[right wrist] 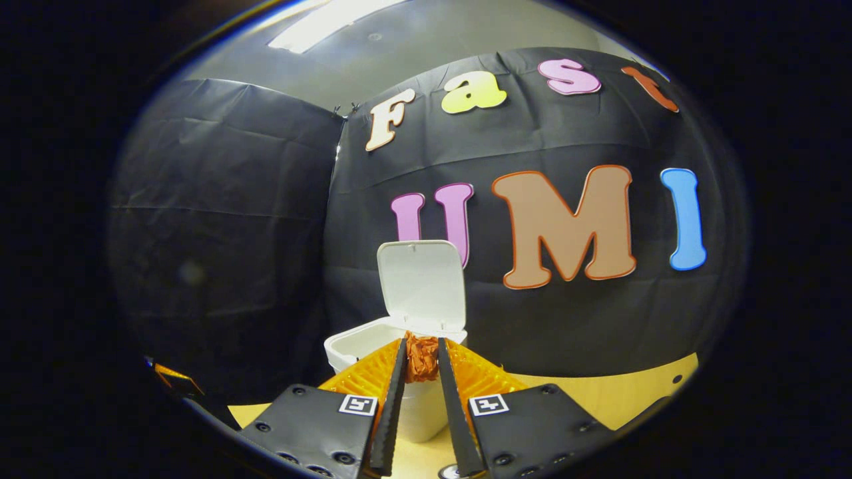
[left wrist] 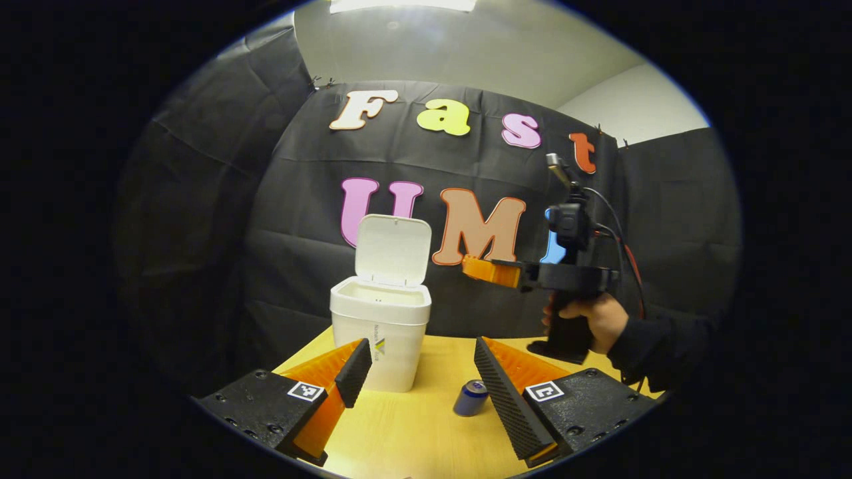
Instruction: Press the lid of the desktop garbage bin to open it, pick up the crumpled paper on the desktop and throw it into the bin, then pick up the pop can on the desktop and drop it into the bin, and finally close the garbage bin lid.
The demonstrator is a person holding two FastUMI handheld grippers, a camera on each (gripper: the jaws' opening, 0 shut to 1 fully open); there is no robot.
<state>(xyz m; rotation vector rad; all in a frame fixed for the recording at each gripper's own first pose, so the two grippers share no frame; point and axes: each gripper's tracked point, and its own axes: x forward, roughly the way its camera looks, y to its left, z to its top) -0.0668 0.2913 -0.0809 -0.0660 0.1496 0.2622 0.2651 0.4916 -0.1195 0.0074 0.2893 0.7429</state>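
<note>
In the left gripper view, we see our left gripper (left wrist: 419, 372) held low over the table (left wrist: 399, 432) with its fingers spread wide and nothing between them. The bin (left wrist: 381, 332) stands just ahead of the left finger, its lid (left wrist: 393, 249) tipped up and back, the mouth open. The can (left wrist: 471, 397) lies on its side on the table, close against the inner edge of the right finger. Bare table lies between the fingers. Higher up to the right, a hand (left wrist: 596, 319) holds the right gripper (left wrist: 480, 269) level in the air, well clear of the bin's rim.

In the right gripper view, the right gripper (right wrist: 422, 362) is pinched narrow on the crumpled paper (right wrist: 422, 356), both fingers pressing it. The bin (right wrist: 363, 346) sits straight ahead and below, lid (right wrist: 421, 286) upright behind the open mouth.
</note>
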